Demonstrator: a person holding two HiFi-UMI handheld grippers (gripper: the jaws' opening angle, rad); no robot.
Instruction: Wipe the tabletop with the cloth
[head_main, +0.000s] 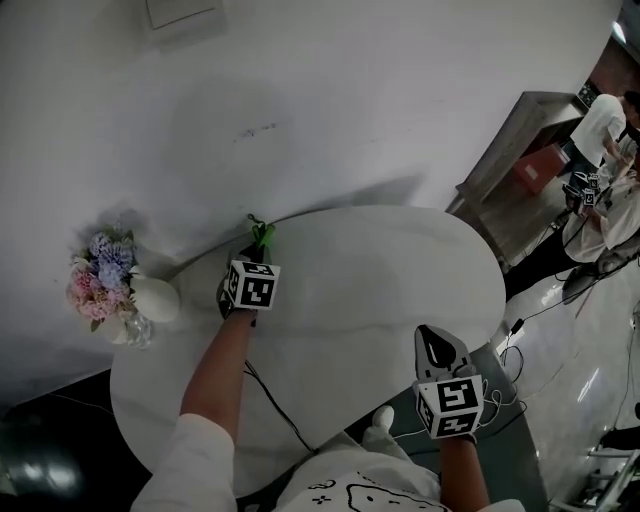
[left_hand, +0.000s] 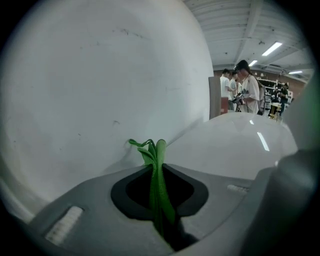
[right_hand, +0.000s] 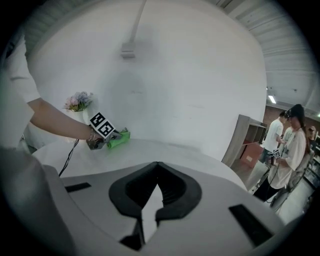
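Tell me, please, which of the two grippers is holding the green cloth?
The left gripper: its jaws are clamped on the green cloth, while the right gripper is closed with nothing between its jaws.

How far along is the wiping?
Done: the cloth is picked up, with the left gripper shut on it. In hand: that gripper holds the cloth at the table's far edge, by the wall. Left: probably most of the top, though no streaks or dirt show, so coverage can't be judged. The right gripper is shut and empty over the near edge.
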